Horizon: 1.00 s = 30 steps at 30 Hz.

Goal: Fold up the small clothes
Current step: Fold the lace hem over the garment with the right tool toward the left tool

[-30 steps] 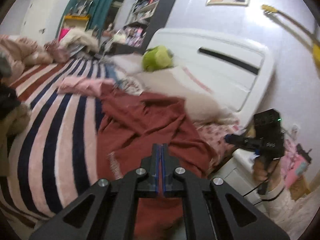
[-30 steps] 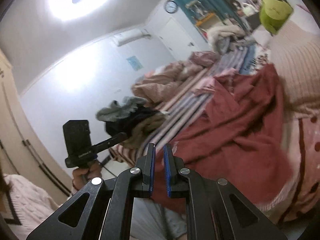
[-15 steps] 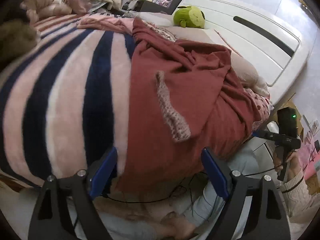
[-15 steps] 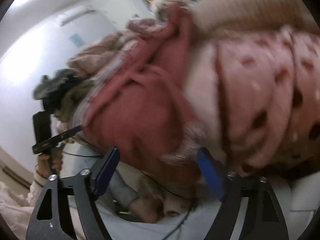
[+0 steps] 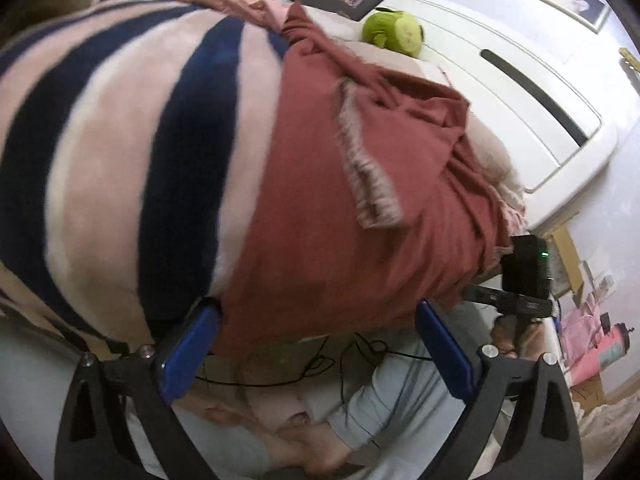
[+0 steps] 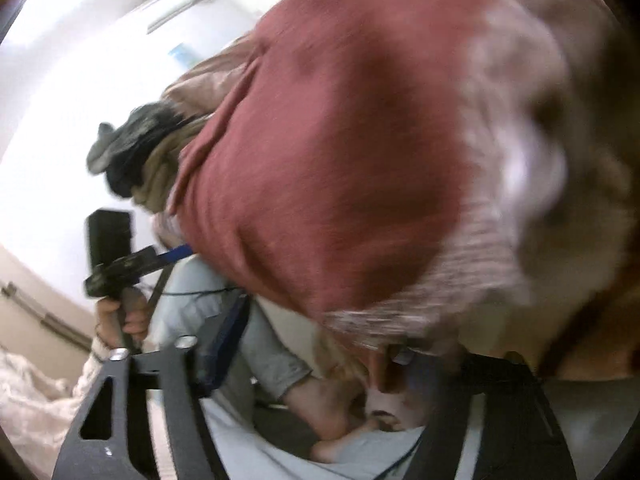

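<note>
A dark red garment (image 5: 352, 216) is seen spread over the near edge of the bed, partly on a pink and navy striped blanket (image 5: 132, 152), with its hem hanging over the bed's side. A fringed, knitted trim (image 5: 368, 176) runs across the garment's upper face.

The left claw (image 5: 316, 356) is held with its 2 blue-padded fingers (image 5: 188, 356) wide apart, straddling the hanging hem; the left pad is just beside the cloth at the seam between garment and blanket, and nothing is gripped. The right claw (image 6: 320, 364) is pushed close under the garment's pale ribbed edge (image 6: 420, 300); its left finger (image 6: 224, 344) is seen well apart from the right side, so it is spread open, though the right finger is hidden by blurred cloth.

A green plush toy (image 5: 394, 30) is seen beside the white headboard (image 5: 520, 80) at the bed's far corner. A heap of clothes (image 6: 136, 156) lies on the bed beyond the garment in the right wrist view.
</note>
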### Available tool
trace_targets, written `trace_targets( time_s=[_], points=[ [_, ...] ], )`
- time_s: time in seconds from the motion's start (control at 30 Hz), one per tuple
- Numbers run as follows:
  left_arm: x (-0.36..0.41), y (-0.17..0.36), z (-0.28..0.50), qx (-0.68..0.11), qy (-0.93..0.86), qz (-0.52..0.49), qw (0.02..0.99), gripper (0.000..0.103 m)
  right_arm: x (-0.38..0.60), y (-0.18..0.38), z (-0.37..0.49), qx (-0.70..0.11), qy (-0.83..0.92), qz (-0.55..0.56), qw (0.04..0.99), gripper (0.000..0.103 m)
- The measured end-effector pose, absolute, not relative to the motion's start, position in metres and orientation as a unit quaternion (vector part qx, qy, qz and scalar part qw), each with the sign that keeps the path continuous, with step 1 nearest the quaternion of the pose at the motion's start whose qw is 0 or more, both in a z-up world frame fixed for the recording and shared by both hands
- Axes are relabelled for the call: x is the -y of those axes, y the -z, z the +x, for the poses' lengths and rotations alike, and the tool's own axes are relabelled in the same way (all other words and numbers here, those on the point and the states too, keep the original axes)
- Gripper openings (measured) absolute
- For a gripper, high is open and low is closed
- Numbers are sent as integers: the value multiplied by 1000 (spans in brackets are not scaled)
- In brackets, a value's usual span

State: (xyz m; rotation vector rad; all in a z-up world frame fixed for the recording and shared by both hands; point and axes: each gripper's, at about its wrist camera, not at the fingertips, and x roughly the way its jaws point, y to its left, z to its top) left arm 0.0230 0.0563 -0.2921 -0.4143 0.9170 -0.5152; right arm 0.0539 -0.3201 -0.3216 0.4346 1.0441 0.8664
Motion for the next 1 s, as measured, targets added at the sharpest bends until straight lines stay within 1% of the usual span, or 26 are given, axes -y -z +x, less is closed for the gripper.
trace_targets(
  time_s=[0.03, 0.1, 0.13, 0.17, 0.23, 0.3, 0.33, 0.37, 0.4, 0.43, 0.47, 0.5, 0.53, 0.57, 0.7, 0.83, 1.0],
  points=[
    [-56, 297, 25, -435, 246, -203, 842, 96, 319, 320, 53, -475, -410, 200, 753, 52],
    [-53, 304, 32, -436, 250, -207, 839, 96, 318, 314, 52, -465, -441, 202, 741, 38],
    [-50, 308, 35, -440, 253, -207, 836, 96, 319, 311, 52, -462, -450, 203, 737, 28],
    [-47, 311, 39, -444, 261, -207, 832, 95, 321, 309, 51, -461, -454, 202, 735, 26],
    [-42, 316, 43, -450, 282, -209, 821, 81, 321, 306, 54, -463, -451, 198, 737, 26],
    [-35, 317, 44, -457, 295, -213, 812, 55, 318, 305, 57, -461, -453, 201, 736, 26],
    [-33, 316, 44, -457, 300, -214, 809, 48, 317, 306, 58, -462, -448, 201, 738, 27],
    [-30, 313, 43, -454, 309, -216, 807, 35, 316, 307, 60, -467, -437, 197, 743, 27],
    [-29, 311, 43, -453, 312, -217, 806, 26, 314, 309, 63, -474, -424, 191, 748, 27],
    [-28, 308, 42, -455, 311, -213, 807, 20, 312, 311, 65, -480, -420, 188, 747, 27],
    [-27, 305, 41, -456, 304, -206, 810, 6, 311, 311, 66, -478, -425, 194, 744, 27],
    [-26, 301, 40, -457, 298, -199, 815, 5, 311, 309, 65, -468, -437, 206, 740, 27],
    [-23, 295, 39, -453, 294, -191, 820, 5, 312, 305, 63, -453, -453, 220, 736, 18],
    [-22, 287, 34, -444, 291, -181, 828, 4, 313, 300, 60, -440, -469, 230, 730, 5],
    [-26, 247, 19, -400, 298, -179, 848, 4, 318, 268, 49, -393, -498, 253, 731, 5],
    [-27, 207, 10, -356, 280, -157, 877, 4, 321, 241, 59, -368, -505, 270, 733, 5],
    [-31, 172, 10, -304, 291, -162, 892, 4, 318, 194, 61, -310, -512, 275, 753, 4]
  ],
)
